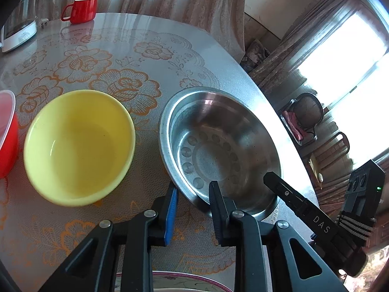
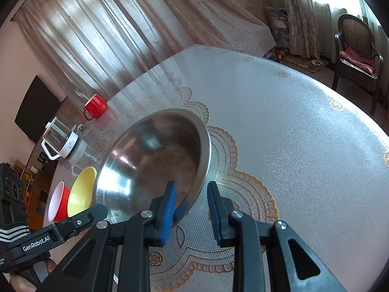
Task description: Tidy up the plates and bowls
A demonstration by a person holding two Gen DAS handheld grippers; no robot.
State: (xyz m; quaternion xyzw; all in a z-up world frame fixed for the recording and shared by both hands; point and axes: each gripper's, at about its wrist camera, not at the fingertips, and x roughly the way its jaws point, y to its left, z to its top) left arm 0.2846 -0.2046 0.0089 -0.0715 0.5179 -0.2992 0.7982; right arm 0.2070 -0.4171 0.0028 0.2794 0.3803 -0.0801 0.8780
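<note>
A steel bowl (image 1: 218, 146) sits near the table's right edge. My left gripper (image 1: 193, 209) is open, its jaws straddling the bowl's near rim, one finger (image 1: 220, 209) inside. My right gripper (image 2: 190, 209) is open too, straddling the same bowl's (image 2: 155, 160) rim from the other side; it shows in the left wrist view (image 1: 291, 199). A yellow bowl (image 1: 77, 146) sits to the left of the steel one, and a red bowl (image 1: 7, 141) with a pale inside sits beyond it at the frame edge. Both also show in the right wrist view, yellow (image 2: 81, 189) and red (image 2: 58, 202).
A red mug (image 1: 81, 9) and a glass kettle on a white base (image 1: 19, 24) stand at the table's far side. A patterned plate's rim (image 1: 170, 281) shows below my left gripper. The table (image 2: 291, 146) has a lace-print cover. A chair (image 2: 357, 48) stands beyond it.
</note>
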